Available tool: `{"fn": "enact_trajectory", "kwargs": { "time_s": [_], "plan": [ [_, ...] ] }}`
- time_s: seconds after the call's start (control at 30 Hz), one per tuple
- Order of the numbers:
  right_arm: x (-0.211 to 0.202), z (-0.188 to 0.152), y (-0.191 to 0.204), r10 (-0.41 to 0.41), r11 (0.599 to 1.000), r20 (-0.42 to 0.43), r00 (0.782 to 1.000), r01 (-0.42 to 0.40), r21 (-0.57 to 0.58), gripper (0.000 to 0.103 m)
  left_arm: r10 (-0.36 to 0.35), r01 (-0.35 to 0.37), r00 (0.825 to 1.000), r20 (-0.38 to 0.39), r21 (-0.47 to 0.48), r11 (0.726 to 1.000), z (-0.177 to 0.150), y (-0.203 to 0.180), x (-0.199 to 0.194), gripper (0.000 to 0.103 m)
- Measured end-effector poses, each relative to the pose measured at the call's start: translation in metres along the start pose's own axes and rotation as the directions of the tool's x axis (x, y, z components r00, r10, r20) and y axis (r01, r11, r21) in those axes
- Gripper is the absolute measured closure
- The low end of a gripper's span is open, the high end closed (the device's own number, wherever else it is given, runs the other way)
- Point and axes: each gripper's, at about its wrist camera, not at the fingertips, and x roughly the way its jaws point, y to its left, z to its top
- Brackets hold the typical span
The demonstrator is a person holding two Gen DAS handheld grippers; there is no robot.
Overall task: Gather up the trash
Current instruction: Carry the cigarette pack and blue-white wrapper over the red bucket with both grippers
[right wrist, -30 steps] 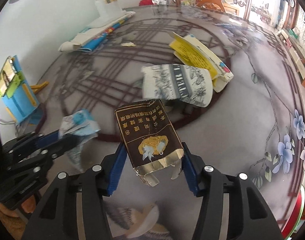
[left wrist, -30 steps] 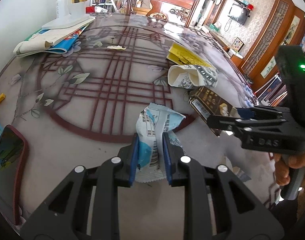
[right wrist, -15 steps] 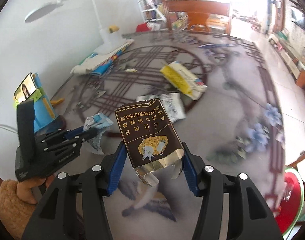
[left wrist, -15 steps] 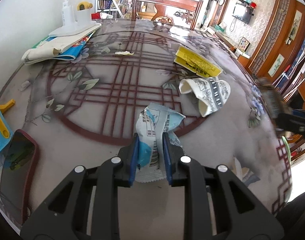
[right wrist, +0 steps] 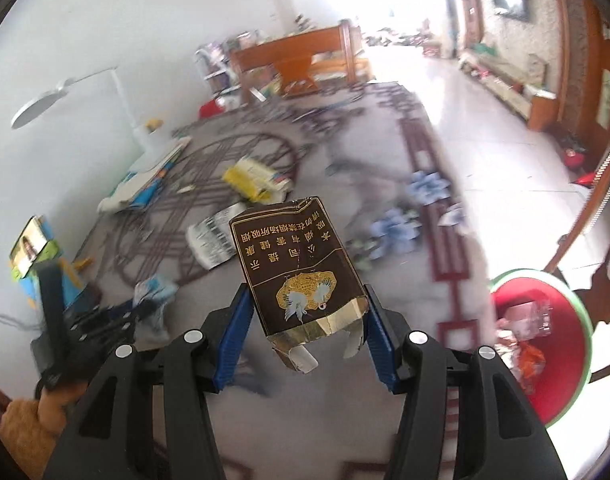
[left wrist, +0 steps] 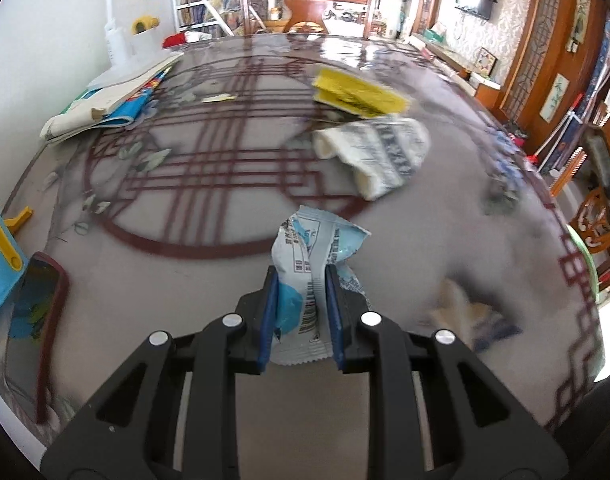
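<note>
Two grippers are each pinching trash: left gripper (left wrist: 301,312) a blue-white wrapper (left wrist: 309,256), right gripper (right wrist: 305,332) a brown cigarette pack (right wrist: 297,268); two wrappers are lying beyond on the counter (left wrist: 405,248), and the red bin (right wrist: 545,344) is waiting beside it.

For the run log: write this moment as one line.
left gripper: shut on blue-white wrapper | right gripper: shut on brown carton | red bin: beside table, trash inside | table: yellow packet, patterned wrapper remain
</note>
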Motion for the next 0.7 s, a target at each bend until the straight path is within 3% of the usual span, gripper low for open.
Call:
{"fn": "enact_trajectory", "kwargs": {
  "time_s": [0.43,0.7],
  "plan": [
    [-0.021,-0.008,-0.049,-0.018,0.993,0.041,0.999,0.013,0.116,0.05,-0.116,0.112,0.99,0.077,0.052,0.992,0.023,-0.085,-0.038,0.081],
    [-0.035,-0.012,-0.088,-0.096,0.976,0.065,0.993,0.082,0.202,0.05,-0.182,0.174,0.981,0.075,0.099,0.98,0.032,-0.135,-0.04,0.081]
  ]
}}
